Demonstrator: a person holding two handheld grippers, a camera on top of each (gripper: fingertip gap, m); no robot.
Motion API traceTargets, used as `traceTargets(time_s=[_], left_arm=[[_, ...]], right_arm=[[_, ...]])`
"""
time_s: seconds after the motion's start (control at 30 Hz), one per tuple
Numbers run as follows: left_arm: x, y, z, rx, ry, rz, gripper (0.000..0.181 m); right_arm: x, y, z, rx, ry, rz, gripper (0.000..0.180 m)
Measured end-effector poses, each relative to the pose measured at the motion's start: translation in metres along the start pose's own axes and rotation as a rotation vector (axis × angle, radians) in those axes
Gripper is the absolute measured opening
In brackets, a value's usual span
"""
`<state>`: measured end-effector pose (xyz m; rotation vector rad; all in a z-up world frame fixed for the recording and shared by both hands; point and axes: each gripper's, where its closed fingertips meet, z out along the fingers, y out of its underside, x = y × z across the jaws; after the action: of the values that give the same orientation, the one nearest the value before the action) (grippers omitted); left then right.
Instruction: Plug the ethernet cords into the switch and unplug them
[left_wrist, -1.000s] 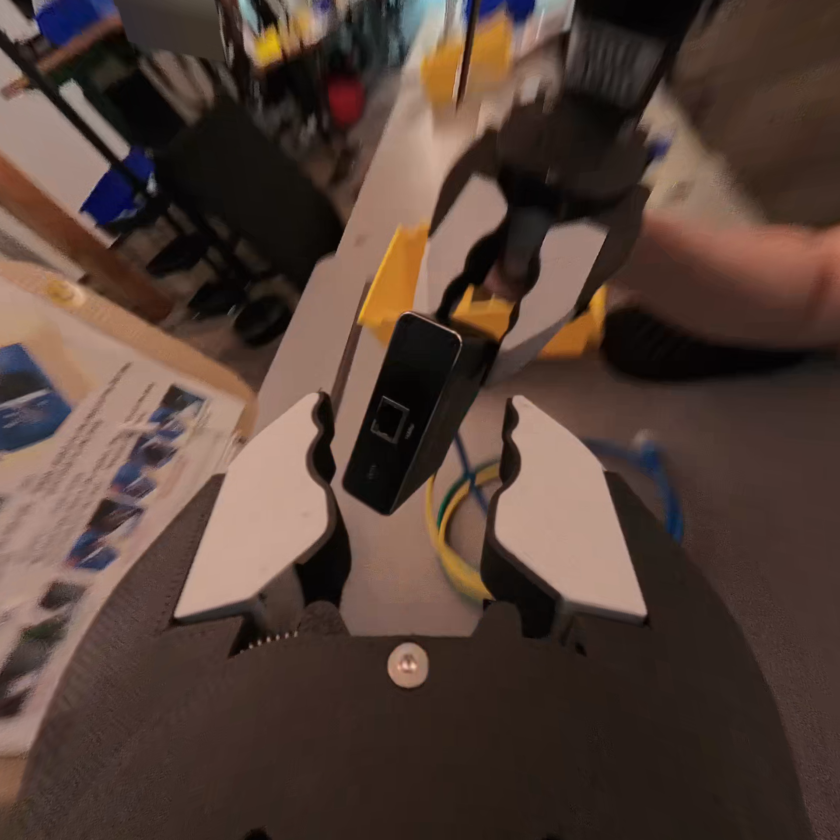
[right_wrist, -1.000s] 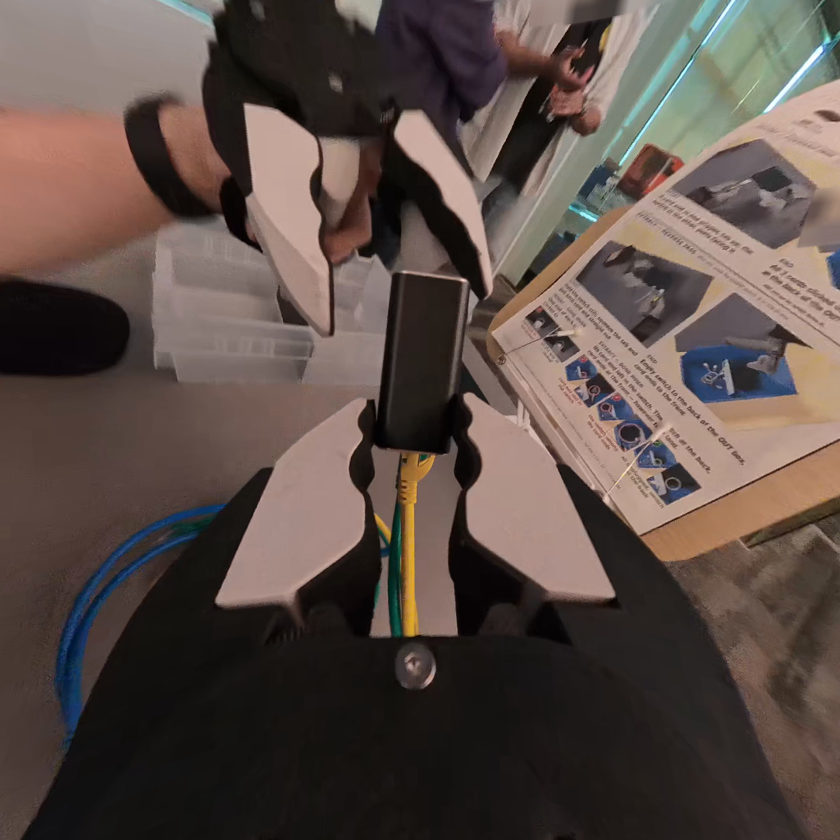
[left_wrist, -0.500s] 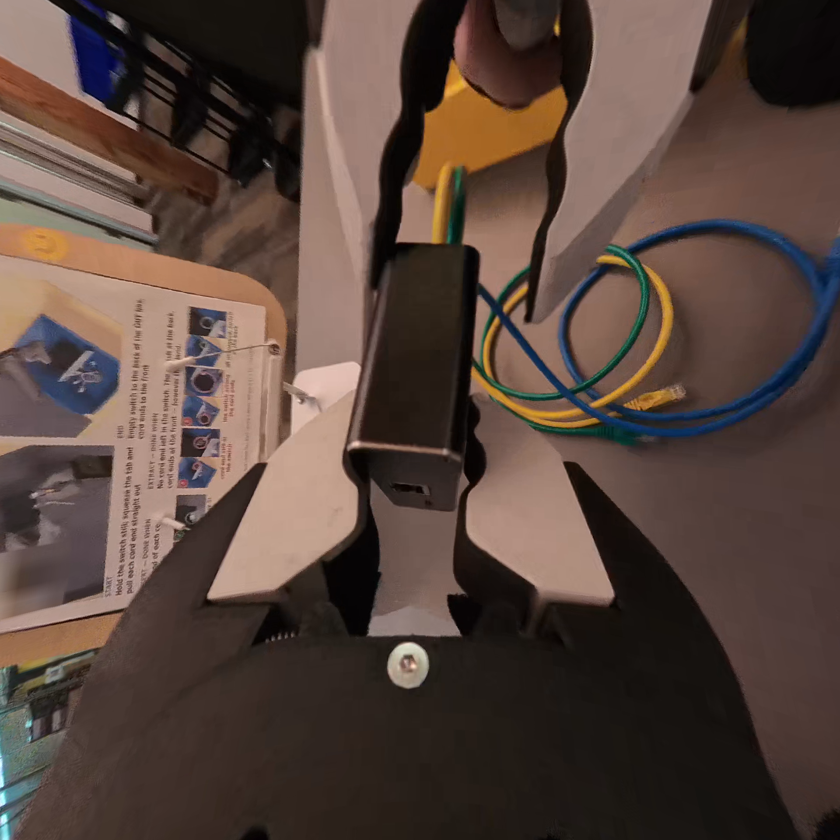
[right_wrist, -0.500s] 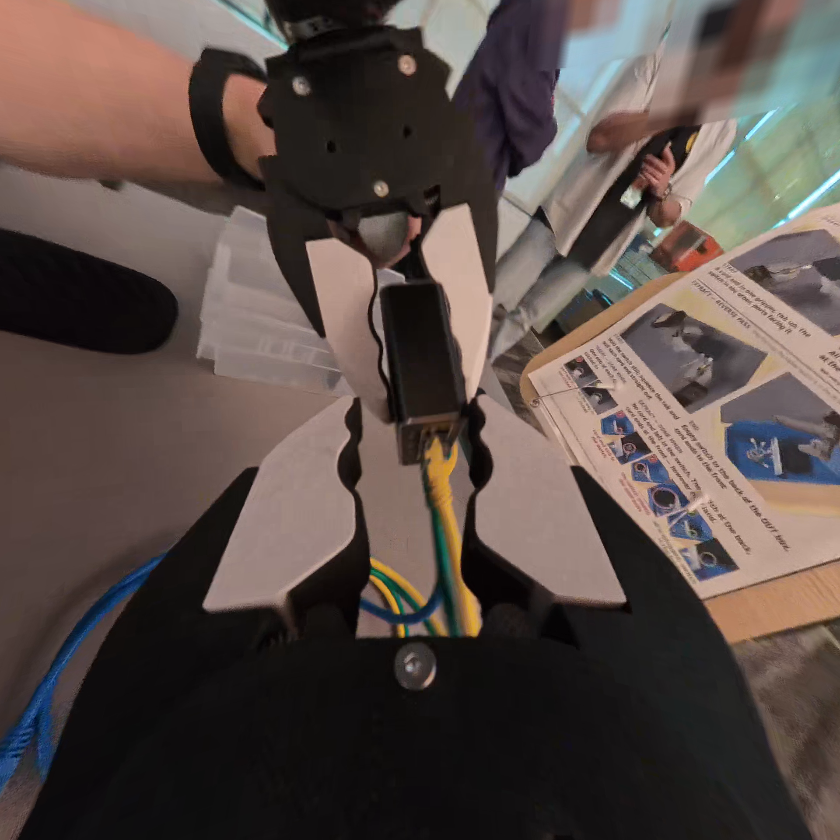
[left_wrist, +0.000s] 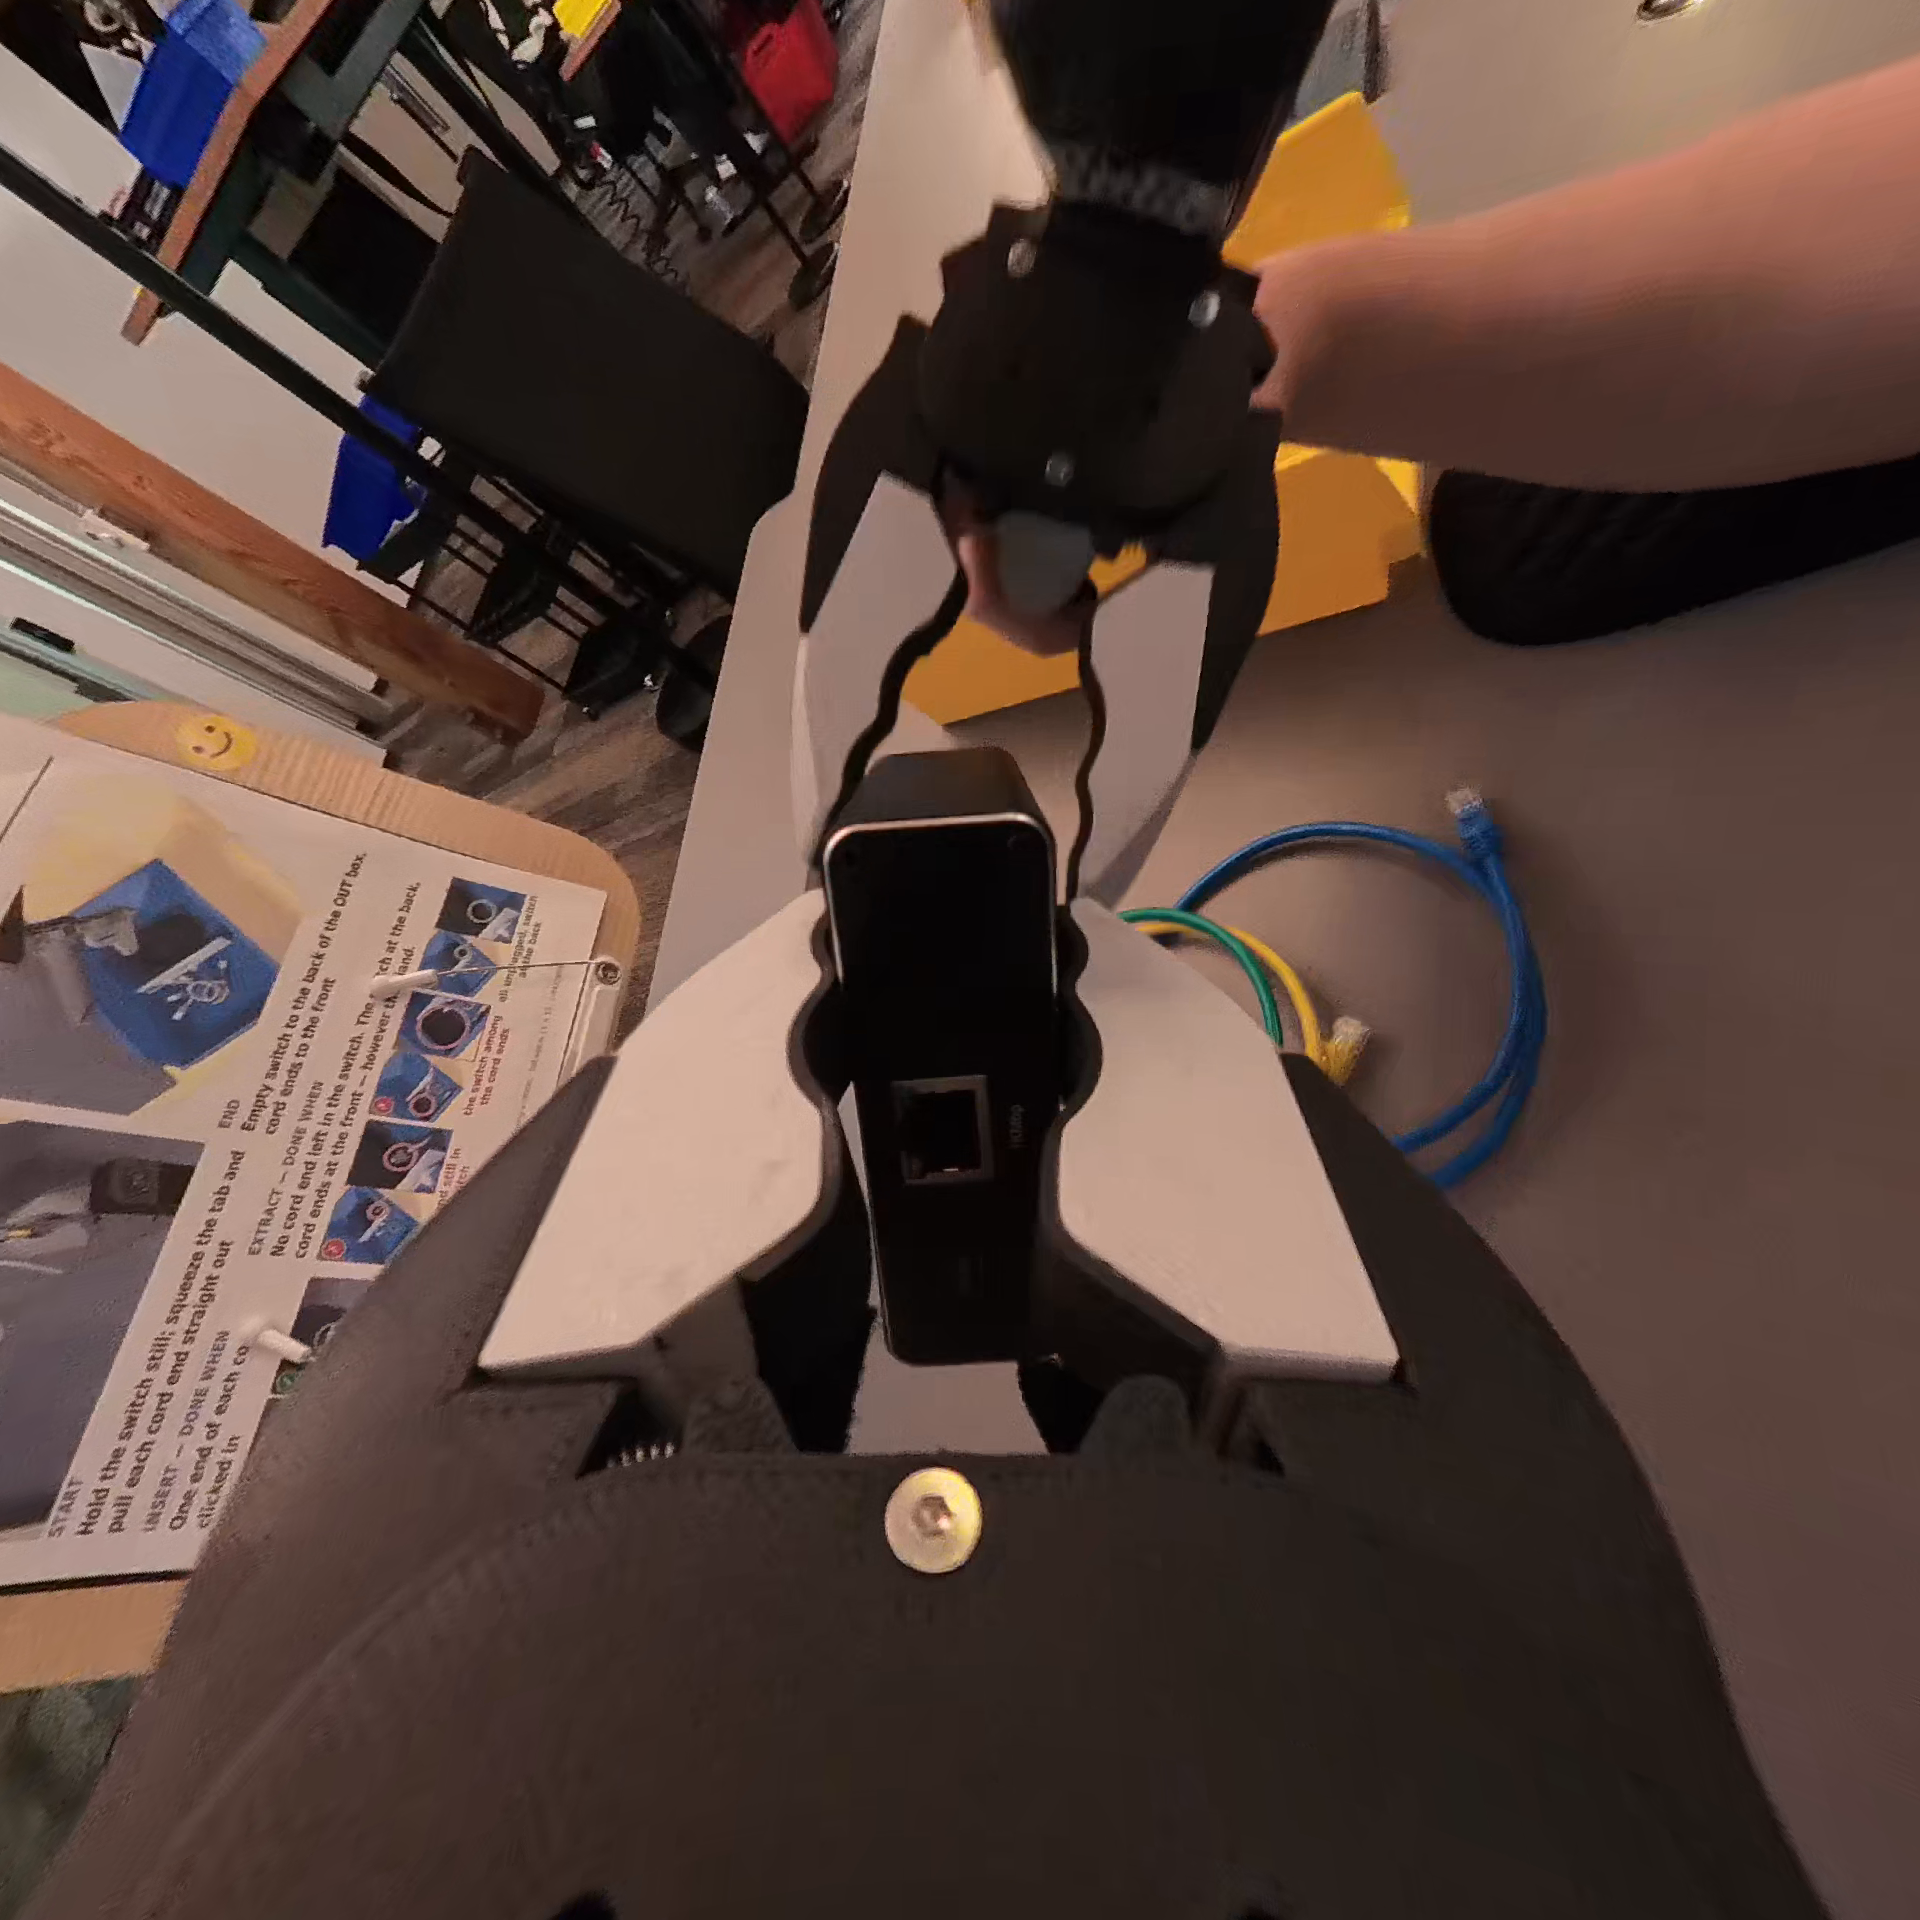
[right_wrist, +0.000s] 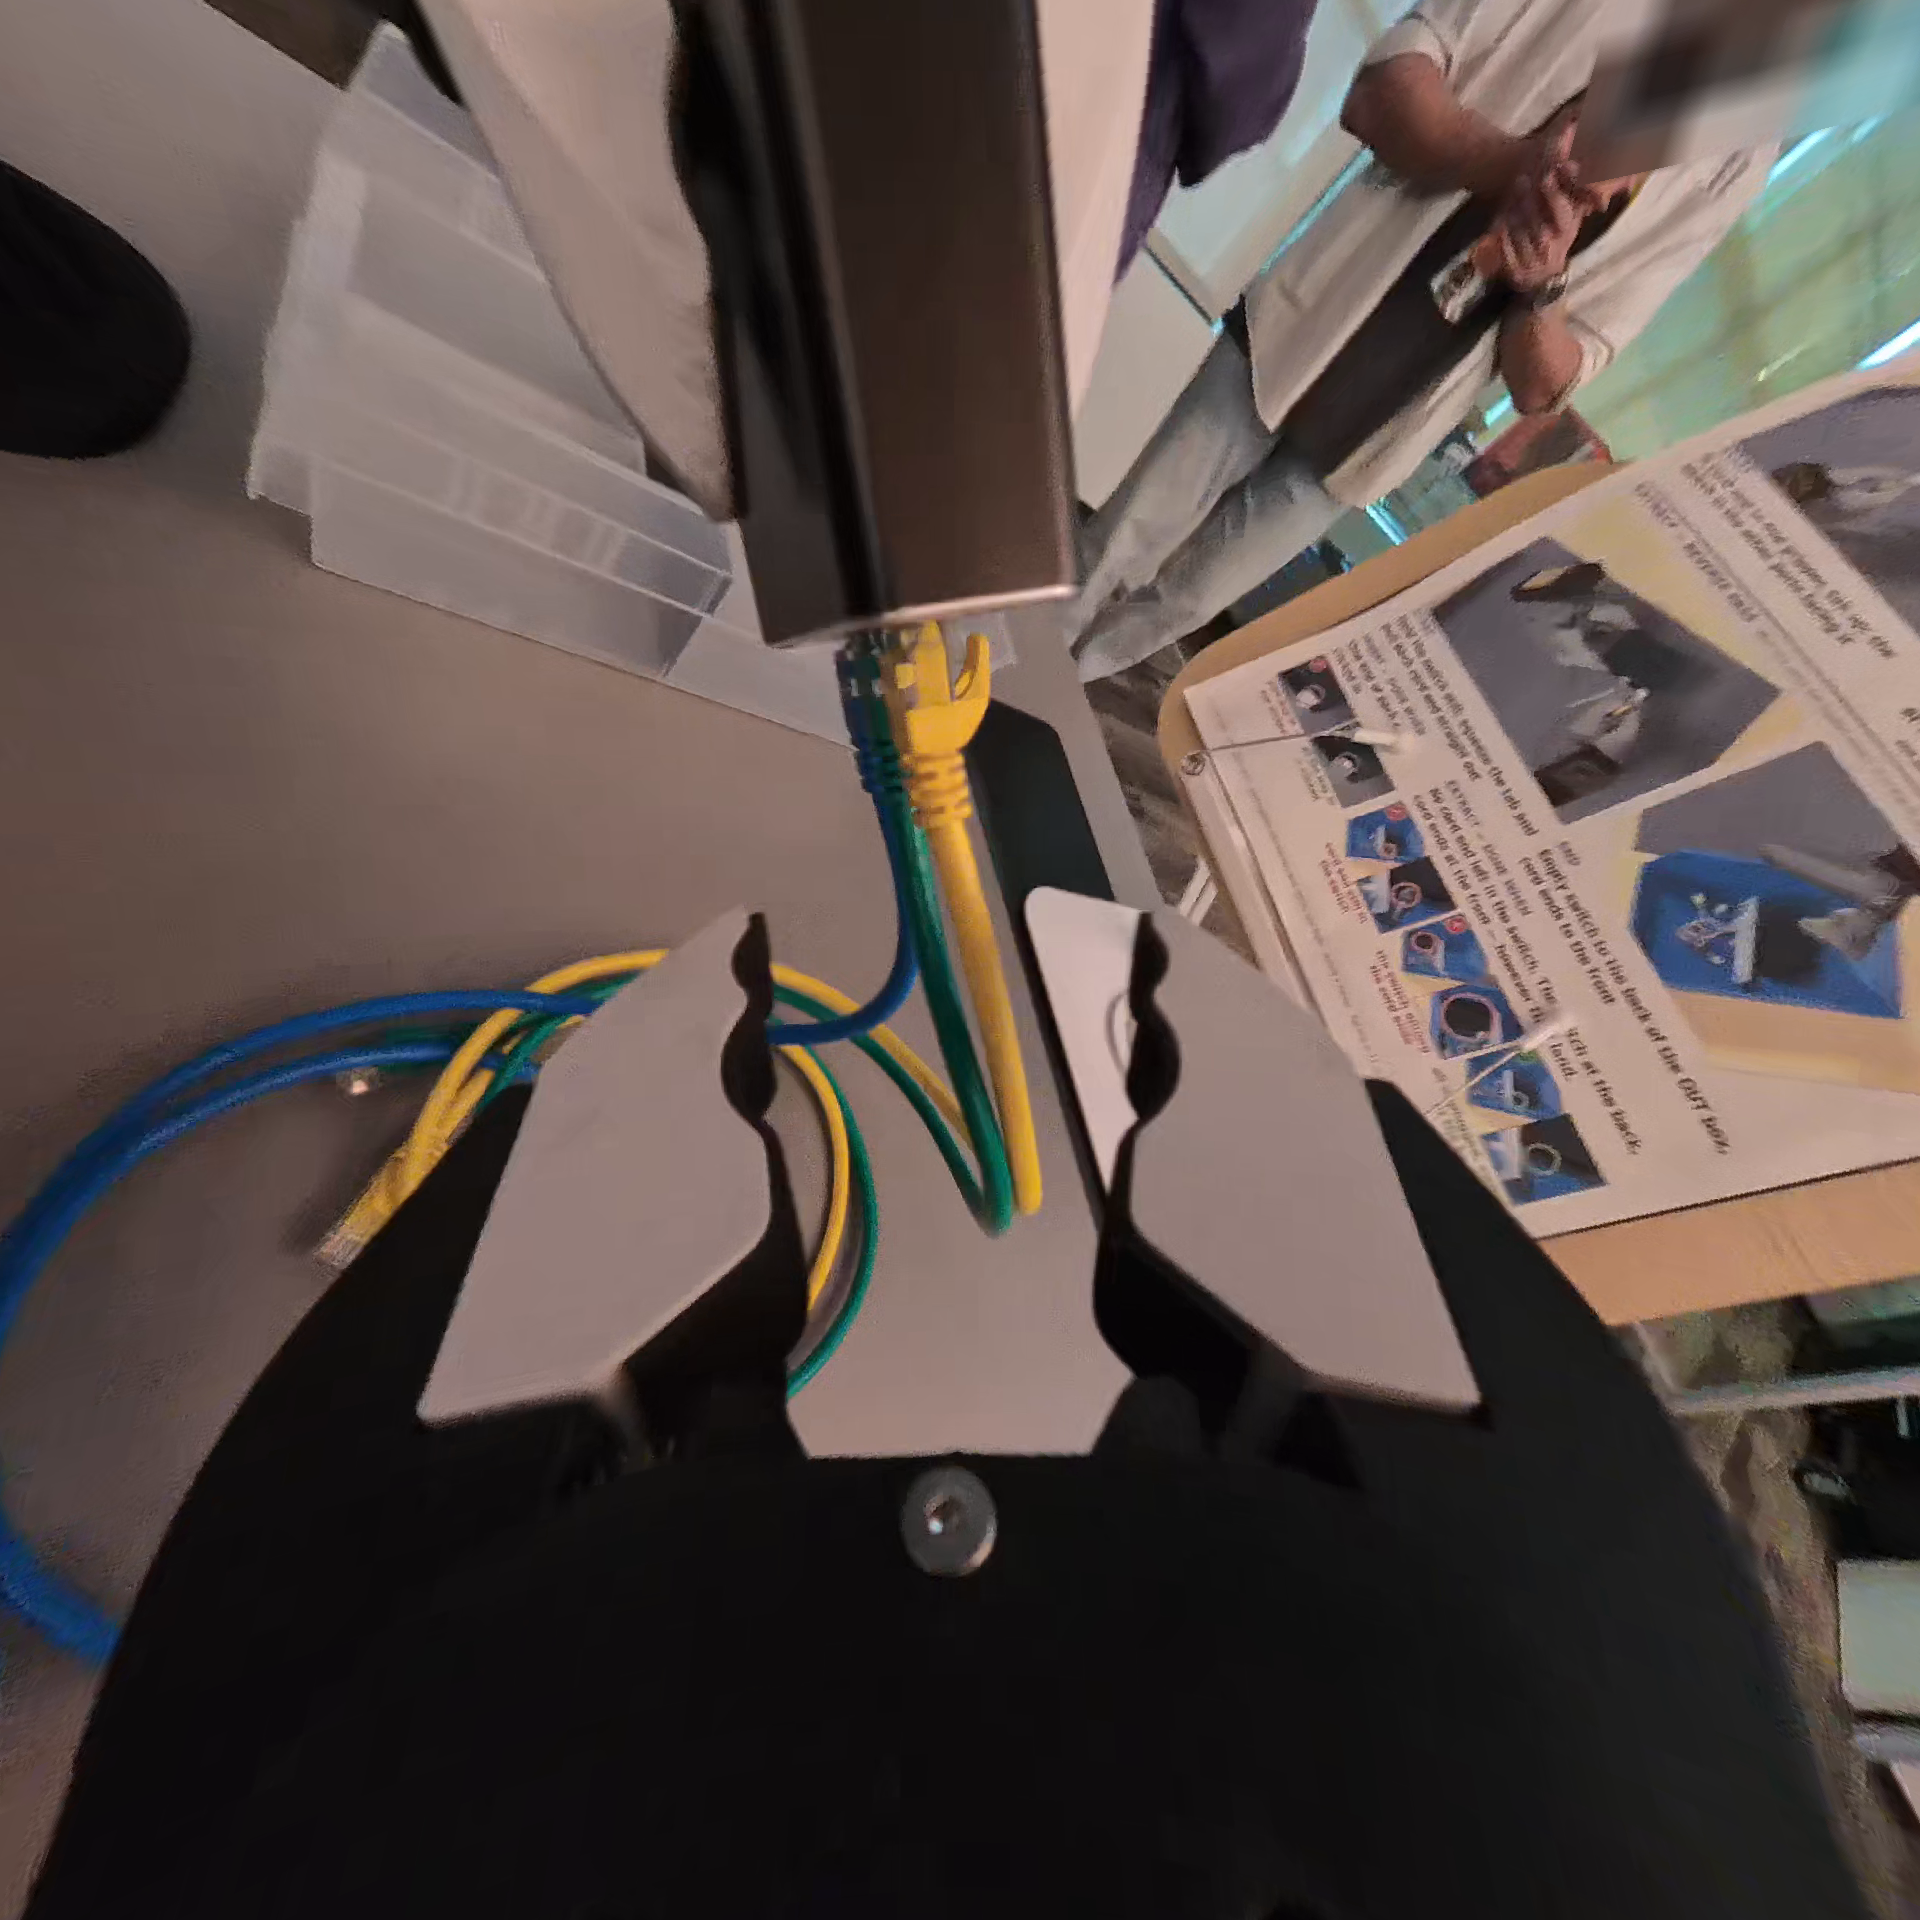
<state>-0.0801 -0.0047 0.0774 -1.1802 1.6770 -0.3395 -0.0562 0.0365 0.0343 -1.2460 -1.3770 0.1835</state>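
Grey fingers of the left gripper (left_wrist: 943, 997) clamp the black switch (left_wrist: 951, 1060), raised off the worktop (left_wrist: 1714, 935). The right gripper (right_wrist: 940, 997) gapes wide, holding nothing, just below the yellow cord (right_wrist: 951, 810), green cord (right_wrist: 920, 894) and blue cord (right_wrist: 868, 764) plugged into the switch's end.

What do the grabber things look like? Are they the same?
Yes, they match. Each hand-held gripper, left and right, has a black, rough-textured plastic body that fans out wide, two flat pale grey fingers with wavy black inner edges, and a silver screw in the middle. The arm behind the right one is bare, with no sleeve in view.
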Motion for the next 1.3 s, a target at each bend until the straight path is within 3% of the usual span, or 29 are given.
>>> traceTargets(time_s=[0.13,0.17,0.2,0.23,0.33,0.43,0.5,0.57,0.67,0.8,0.9,1.03,1.17,1.3], left_arm=[[0.005,-0.014,-0.003,0.071,0.027,-0.031,0.035],[0.006,-0.018,-0.005,0.092,0.037,-0.041,0.035],[0.007,-0.019,-0.006,0.104,0.057,-0.053,0.035],[0.007,-0.020,-0.008,0.117,0.062,-0.060,0.035],[-0.002,-0.002,-0.007,0.039,0.015,-0.075,0.036],[-0.017,0.014,-0.007,-0.019,-0.103,-0.095,0.042],[-0.025,0.015,-0.012,-0.073,-0.201,-0.042,0.061],[-0.029,0.012,-0.017,-0.155,-0.310,0.091,0.068],[-0.030,0.012,-0.016,-0.324,-0.409,0.304,0.064],[-0.035,0.026,-0.006,-0.472,-0.406,0.347,0.060],[-0.031,0.040,0.000,-0.543,-0.340,0.365,0.040],[-0.035,0.057,0.005,-0.642,-0.370,0.397,0.042],[-0.037,0.060,0.011,-0.617,-0.393,0.384,0.041],[-0.041,0.048,0.005,-0.500,-0.482,0.461,0.040]], right_arm=[[-0.020,0.010,0.029,-0.003,-0.066,0.047,0.058],[-0.021,0.011,0.033,0.009,-0.060,0.056,0.045],[-0.019,0.009,0.034,0.035,-0.048,0.064,0.018],[-0.021,0.006,0.033,0.065,-0.079,0.079,0.008],[-0.016,0.014,0.030,-0.029,-0.104,0.141,0.007],[-0.001,0.027,0.025,-0.201,-0.019,0.166,0.006],[0.010,0.032,0.018,-0.323,0.070,0.156,0.006],[0.018,0.031,0.013,-0.380,0.137,0.145,0.006],[0.021,0.028,0.007,-0.440,0.184,0.108,0.006],[0.024,0.028,0.002,-0.528,0.241,0.026,0.006],[0.027,0.029,0.000,-0.573,0.281,-0.018,0.006],[0.026,0.031,-0.003,-0.609,0.279,-0.033,0.006],[0.028,0.033,-0.007,-0.634,0.283,-0.043,0.007],[0.026,0.015,-0.013,-0.508,0.236,0.027,0.016]])
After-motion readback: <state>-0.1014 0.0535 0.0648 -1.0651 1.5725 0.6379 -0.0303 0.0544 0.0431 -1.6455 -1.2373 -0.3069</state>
